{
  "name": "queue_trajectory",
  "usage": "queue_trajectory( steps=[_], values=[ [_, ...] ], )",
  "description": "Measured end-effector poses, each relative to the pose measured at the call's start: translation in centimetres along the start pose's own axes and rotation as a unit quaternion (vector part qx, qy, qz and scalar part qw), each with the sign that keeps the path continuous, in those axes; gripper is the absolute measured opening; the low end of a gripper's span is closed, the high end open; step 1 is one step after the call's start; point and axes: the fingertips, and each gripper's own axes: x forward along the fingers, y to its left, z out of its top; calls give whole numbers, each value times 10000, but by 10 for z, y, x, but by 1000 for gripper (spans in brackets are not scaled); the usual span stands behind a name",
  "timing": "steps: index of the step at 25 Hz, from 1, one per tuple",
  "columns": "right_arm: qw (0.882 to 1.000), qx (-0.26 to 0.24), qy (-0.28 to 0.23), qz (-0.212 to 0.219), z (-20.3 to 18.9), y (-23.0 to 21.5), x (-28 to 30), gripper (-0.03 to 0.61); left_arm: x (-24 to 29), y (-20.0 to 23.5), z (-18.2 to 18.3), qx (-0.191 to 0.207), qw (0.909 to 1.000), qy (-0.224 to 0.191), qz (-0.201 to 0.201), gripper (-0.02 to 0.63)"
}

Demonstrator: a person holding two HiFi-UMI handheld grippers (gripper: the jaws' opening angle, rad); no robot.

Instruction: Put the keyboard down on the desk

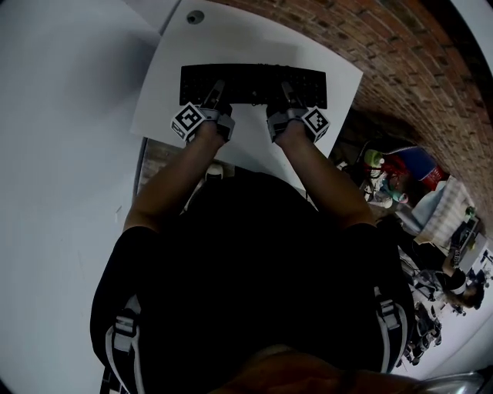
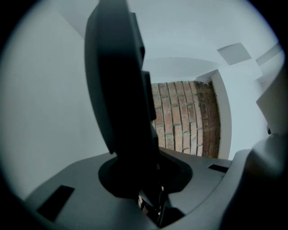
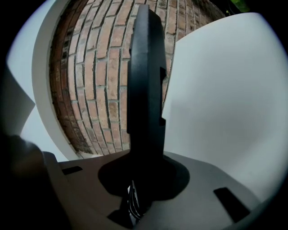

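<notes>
Two grippers clench the near long edge of the black keyboard [image 1: 253, 77]. The left gripper [image 1: 216, 94] is toward its left end and the right gripper [image 1: 286, 92] toward its right end. Their marker cubes [image 1: 187, 121] sit just on the person's side of the keyboard.

Under the keyboard spreads a white desk [image 1: 231, 38]. A round cable hole [image 1: 195, 16] lies beyond the keyboard's far left corner. A brick wall [image 1: 416, 69] runs beyond and to the right of the keyboard. A heap of coloured clutter [image 1: 400, 173] lies well off to the keyboard's right (too small to sort out). Both forearms reach in from the near side, and the grippers cover short stretches of the keyboard's near edge.

Only the head view takes in the full length of the keyboard and the desk around it. It does not settle whether the keyboard rests on the desk or hangs just over it. The gripper views add the grip itself. In each, the keyboard [image 2: 117, 90] [image 3: 144, 81] rises edge-on as a dark slab out of the jaws, which are pressed on its two faces, with brickwork [image 2: 184, 117] past it.
</notes>
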Motion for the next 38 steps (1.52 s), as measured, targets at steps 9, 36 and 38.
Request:
queue_trajectory(
  steps=[9, 36, 38],
  values=[
    [9997, 2, -23, -257, 4, -28, 14, 91, 14, 31, 0, 21, 9997, 150, 201, 97],
    [9962, 232, 48, -837, 15, -108, 38, 91, 36, 106, -3, -276, 9957, 244, 848, 97],
    [9959, 217, 96, -870, 15, -114, 39, 91, 37, 112, -3, -270, 9953, 259, 892, 97]
  ],
)
